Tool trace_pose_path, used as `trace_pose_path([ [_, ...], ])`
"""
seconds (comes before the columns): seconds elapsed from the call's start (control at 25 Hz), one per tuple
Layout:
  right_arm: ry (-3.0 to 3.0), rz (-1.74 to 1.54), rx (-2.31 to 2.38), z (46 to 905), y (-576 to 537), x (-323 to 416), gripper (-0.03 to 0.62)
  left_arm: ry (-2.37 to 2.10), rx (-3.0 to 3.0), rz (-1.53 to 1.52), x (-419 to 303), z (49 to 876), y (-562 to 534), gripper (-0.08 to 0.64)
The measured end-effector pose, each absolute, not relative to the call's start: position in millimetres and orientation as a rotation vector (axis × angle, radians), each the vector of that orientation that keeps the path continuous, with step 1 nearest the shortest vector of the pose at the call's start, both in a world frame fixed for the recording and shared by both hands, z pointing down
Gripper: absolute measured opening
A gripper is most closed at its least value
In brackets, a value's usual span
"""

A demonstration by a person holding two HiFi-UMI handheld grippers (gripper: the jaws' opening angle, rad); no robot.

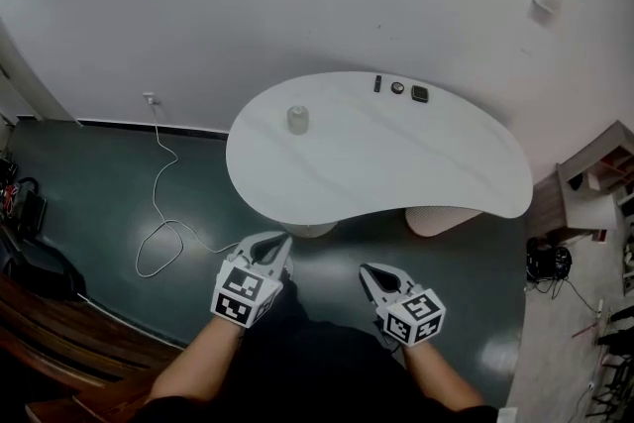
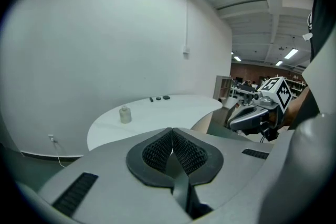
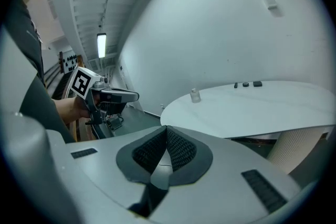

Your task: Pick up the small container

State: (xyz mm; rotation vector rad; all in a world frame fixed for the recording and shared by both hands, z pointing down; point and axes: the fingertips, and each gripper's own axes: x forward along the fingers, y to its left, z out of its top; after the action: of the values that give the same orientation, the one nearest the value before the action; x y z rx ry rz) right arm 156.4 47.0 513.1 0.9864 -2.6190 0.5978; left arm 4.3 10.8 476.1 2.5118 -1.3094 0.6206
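While both pairs of jaws sit pressed together, ribbed black pads meeting along their length with nothing caught between them, the left gripper (image 2: 171, 132) and the right gripper (image 3: 166, 131) hang side by side over the dark green floor (image 1: 109, 163). Both are short of the near edge of the white kidney-shaped table (image 1: 396, 163) and point toward it with a slight downward tilt. Each gripper's own view shows the other off to one side, its black-and-white marker cube on top.

Beyond the left gripper's tip, the table's near rim lies close, with a pale pedestal under it. A second, ribbed white pedestal (image 1: 436, 219) stands further right, ahead of the right gripper.

Standing upright on the left part of the tabletop, well apart from both grippers, is the small pale capped container (image 1: 298, 120), with bare table all around it.

Along the far edge, toward the wall, three small dark objects (image 1: 397, 87) lie in a short row: a slim upright one, a round one and a squarish one.

Further out, a thin white cable (image 1: 158, 213) runs down from a wall socket (image 1: 151, 98) and loops across the floor left of the table. At the right edge of the head view stands a wooden shelf unit (image 1: 594, 168).
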Motion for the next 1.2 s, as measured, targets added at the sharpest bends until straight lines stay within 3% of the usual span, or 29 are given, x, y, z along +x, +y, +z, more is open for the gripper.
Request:
trace_pose_path([
  [0.6,-2.569,0.562,1.059,493.6,-145.4,45.2,-0.005,-1.198,2.616,0.7,-88.3,474.5,-181.6,0.016],
  [1.2,-2.485,0.542,1.176,493.6,-210.9,22.5,-0.005,-1.055,2.671,0.706,-110.6,493.4,-249.3,0.015],
])
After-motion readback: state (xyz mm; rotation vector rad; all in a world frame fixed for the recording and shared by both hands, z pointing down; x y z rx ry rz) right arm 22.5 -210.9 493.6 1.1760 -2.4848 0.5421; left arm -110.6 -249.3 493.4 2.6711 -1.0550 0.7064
